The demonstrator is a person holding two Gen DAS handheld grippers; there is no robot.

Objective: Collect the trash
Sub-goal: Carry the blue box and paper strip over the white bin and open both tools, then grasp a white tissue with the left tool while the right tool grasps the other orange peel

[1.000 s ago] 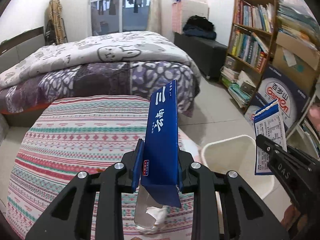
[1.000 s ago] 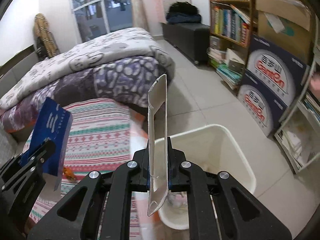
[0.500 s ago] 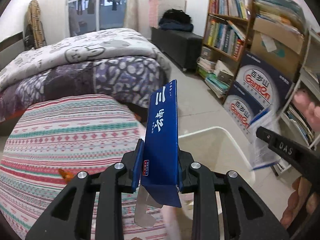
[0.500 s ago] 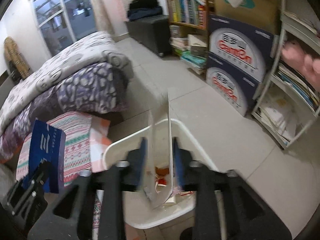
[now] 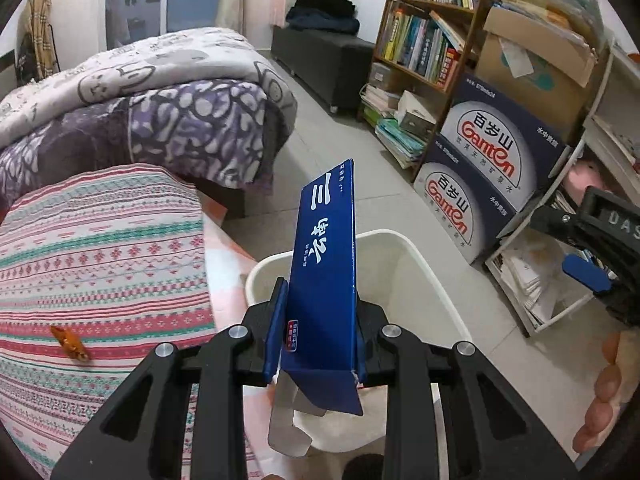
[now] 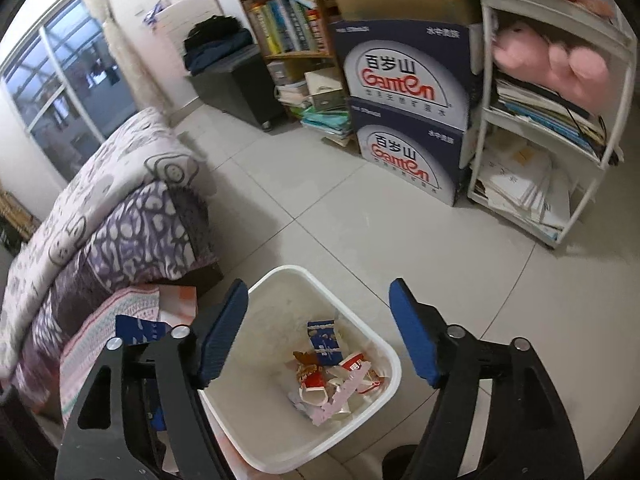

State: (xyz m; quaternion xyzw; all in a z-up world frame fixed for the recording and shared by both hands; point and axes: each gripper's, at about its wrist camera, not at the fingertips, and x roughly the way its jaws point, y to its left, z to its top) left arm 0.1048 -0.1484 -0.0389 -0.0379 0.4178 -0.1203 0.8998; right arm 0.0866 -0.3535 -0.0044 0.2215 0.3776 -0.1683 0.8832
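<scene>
— What's my left gripper (image 5: pixel 320 328) got?
— I see it clamped on the blue carton (image 5: pixel 326 276), standing upright over the white bin (image 5: pixel 424 268); an orange wrapper (image 5: pixel 70 343) lies on the striped cloth (image 5: pixel 100 248) at nine o'clock.
— And my right gripper (image 6: pixel 320 340)?
— Its jaws are opening with nothing between them, above the bin, where trash (image 6: pixel 332 376) lies at six o'clock.

Left tongs (image 5: pixel 320 336) pitched downward, jaws clamped narrow on a flat item. Right tongs (image 6: pixel 320 334) also pitched downward, jaws opening wide, nothing between them. Bare fingers (image 5: pixel 604 400) of the right hand visible at its handle.
</scene>
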